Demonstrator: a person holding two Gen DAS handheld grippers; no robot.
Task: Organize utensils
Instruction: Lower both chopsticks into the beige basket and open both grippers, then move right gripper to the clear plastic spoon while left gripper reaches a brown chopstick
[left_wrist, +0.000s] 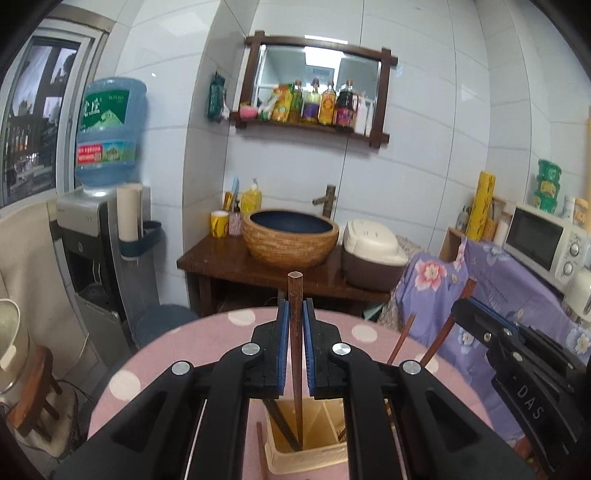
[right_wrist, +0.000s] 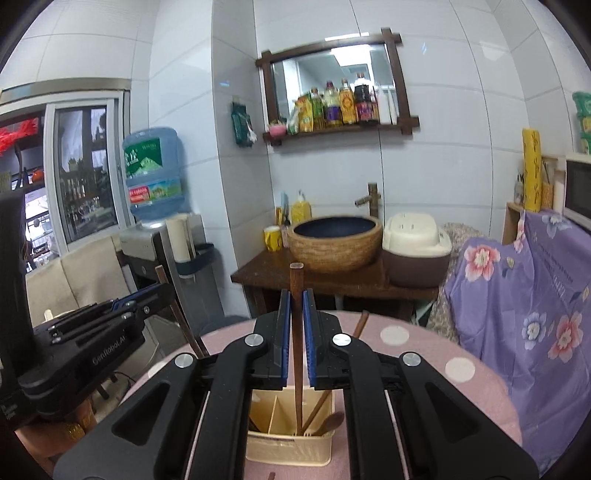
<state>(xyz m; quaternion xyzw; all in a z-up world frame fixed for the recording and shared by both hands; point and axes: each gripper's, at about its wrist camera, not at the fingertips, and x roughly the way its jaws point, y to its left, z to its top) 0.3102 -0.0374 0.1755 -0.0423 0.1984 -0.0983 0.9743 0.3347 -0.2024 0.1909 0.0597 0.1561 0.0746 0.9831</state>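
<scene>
Both wrist views close above holder (left_wrist: 306, 452), facing sink (left_wrist: 290, 236).

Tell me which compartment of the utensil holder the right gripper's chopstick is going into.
The right-hand compartment: the chopstick in the right gripper dips into the section of the cream holder that already has a wooden spoon, right of the divider.

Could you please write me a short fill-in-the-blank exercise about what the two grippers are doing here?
1. The left gripper grips a wooden ____.
2. The right gripper grips one too, lowering it into a divided beige ____.
3. The holder stands on a pink cloth with white ____.
Missing words: chopstick; holder; dots
</scene>
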